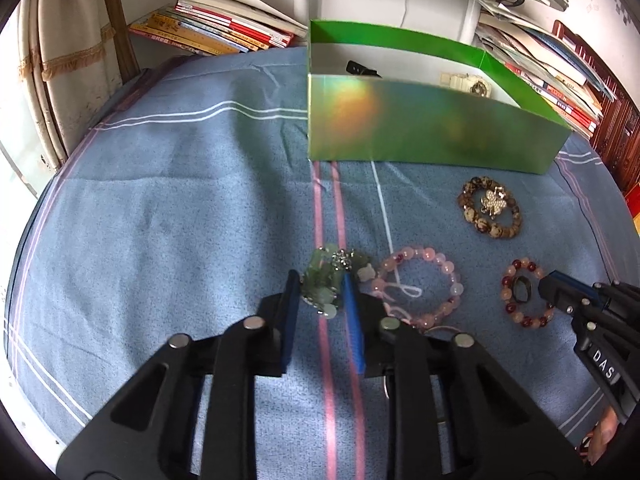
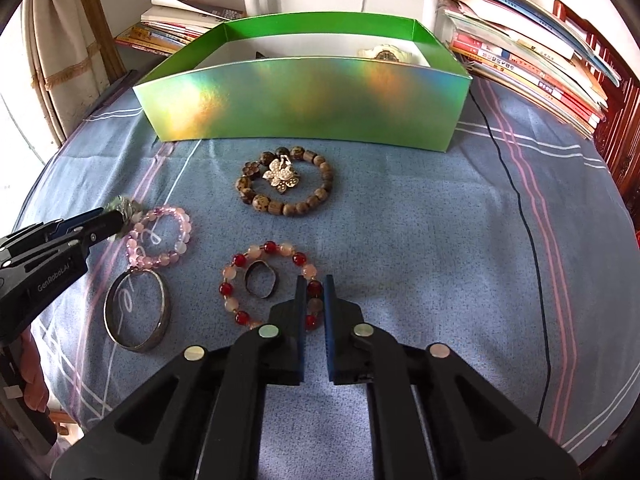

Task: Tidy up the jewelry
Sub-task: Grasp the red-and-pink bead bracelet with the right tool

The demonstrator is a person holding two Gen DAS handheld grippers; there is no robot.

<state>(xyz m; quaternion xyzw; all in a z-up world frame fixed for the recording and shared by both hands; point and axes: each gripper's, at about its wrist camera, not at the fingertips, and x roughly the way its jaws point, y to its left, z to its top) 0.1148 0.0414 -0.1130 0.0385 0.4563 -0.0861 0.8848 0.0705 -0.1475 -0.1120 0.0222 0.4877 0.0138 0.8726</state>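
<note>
My left gripper (image 1: 322,285) is shut on a green jade bracelet (image 1: 326,280), also seen in the right wrist view (image 2: 124,208). My right gripper (image 2: 312,286) is shut on the red and peach bead bracelet (image 2: 240,268), at its right side; a dark ring (image 2: 260,280) lies inside that bracelet. A pink bead bracelet (image 1: 420,284) lies beside the jade one. A brown bead bracelet (image 2: 288,184) with a silver flower brooch (image 2: 282,176) lies nearer the shiny green box (image 2: 304,100). A metal bangle (image 2: 138,312) lies at the front left.
The box holds a watch (image 2: 384,54) and a dark item (image 1: 360,69). Book stacks (image 2: 532,68) stand behind the box on both sides. A black cable (image 2: 520,208) runs over the blue cloth (image 2: 440,240) at the right.
</note>
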